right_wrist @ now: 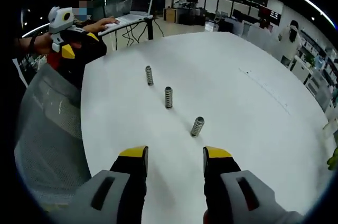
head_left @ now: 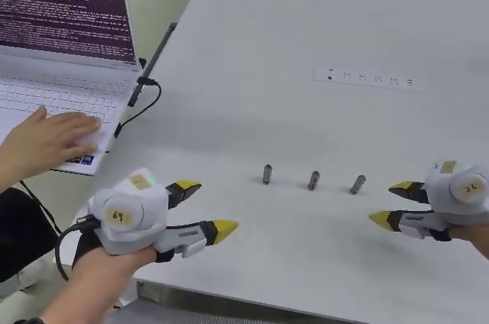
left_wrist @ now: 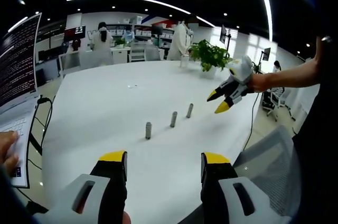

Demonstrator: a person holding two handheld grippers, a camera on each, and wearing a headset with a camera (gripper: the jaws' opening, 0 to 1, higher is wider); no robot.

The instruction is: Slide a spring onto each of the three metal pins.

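Three short metal pins stand in a row on the white table [head_left: 306, 34], each wrapped in a spring: the left one [head_left: 267, 174], the middle one [head_left: 313, 180] and the right one [head_left: 357, 184], which leans a little. My left gripper [head_left: 205, 206] rests open at the table's front left, well short of the row. My right gripper [head_left: 397, 202] is open too, just right of the rightmost pin [right_wrist: 197, 126]. Nothing is between either pair of yellow-tipped fingers. From the left gripper view the pins [left_wrist: 148, 130] stand ahead, with the right gripper [left_wrist: 218, 101] beyond them.
An open laptop [head_left: 61, 49] sits at the left edge with a person's hand [head_left: 46, 140] on its keyboard and a black cable [head_left: 141, 102] trailing from it. A white power strip [head_left: 365, 79] lies farther back. A grey mesh chair [right_wrist: 47, 123] stands by the table's edge.
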